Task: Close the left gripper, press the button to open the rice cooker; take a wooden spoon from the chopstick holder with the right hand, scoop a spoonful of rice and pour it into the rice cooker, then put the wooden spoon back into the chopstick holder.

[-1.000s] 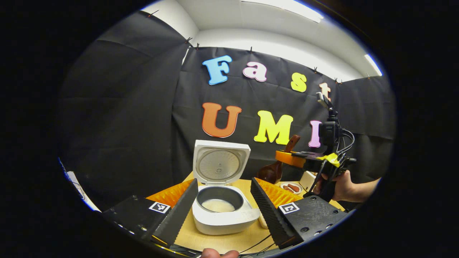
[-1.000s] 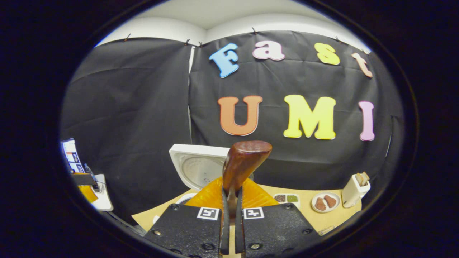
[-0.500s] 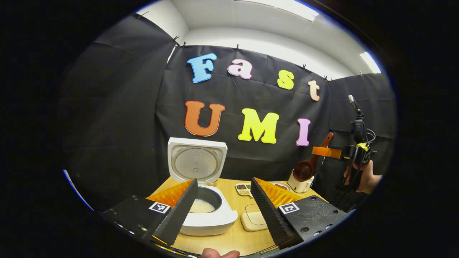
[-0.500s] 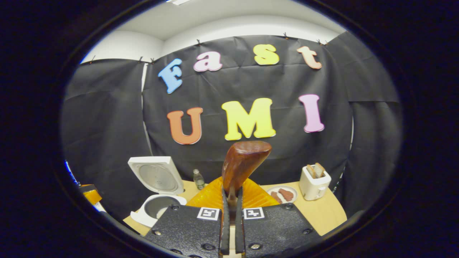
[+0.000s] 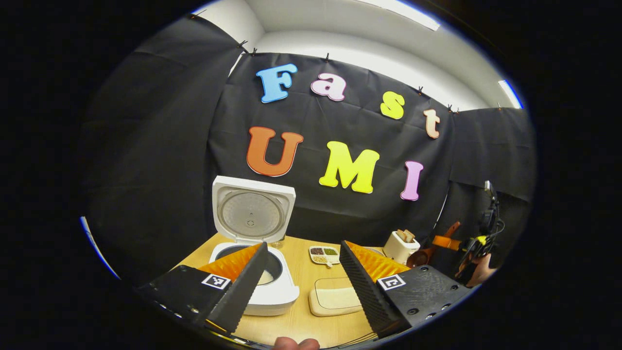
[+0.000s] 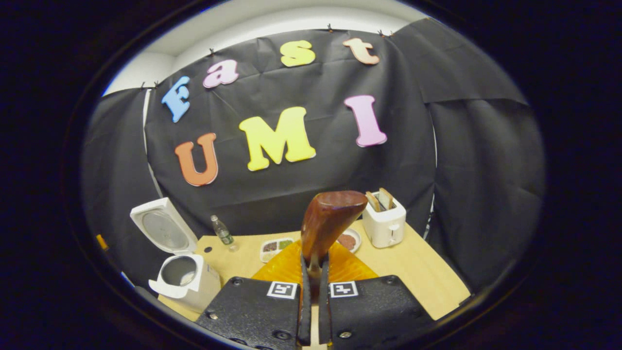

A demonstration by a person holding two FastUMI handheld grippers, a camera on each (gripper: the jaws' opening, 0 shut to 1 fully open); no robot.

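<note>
The white rice cooker stands open with its lid upright, and some rice shows in its pot. A beige tray of rice lies to its right. My left gripper hovers open in front of both, nothing between its fingers. Far right, beyond the toaster, my right gripper holds the wooden spoon with the bowl hanging low. In the right gripper view the gripper is shut on the spoon, whose brown handle sticks up past the fingers. The cooker sits at the far left there.
On the wooden table stand a white toaster with bread, a plate of food, a divided dish and a small bottle. A hand holds the right gripper. Black cloth walls close in the back and right.
The right gripper has carried the spoon away from the cooker, rightward and lower, to beyond the toaster. Its view has swung right. The left gripper stays open near the cooker.
</note>
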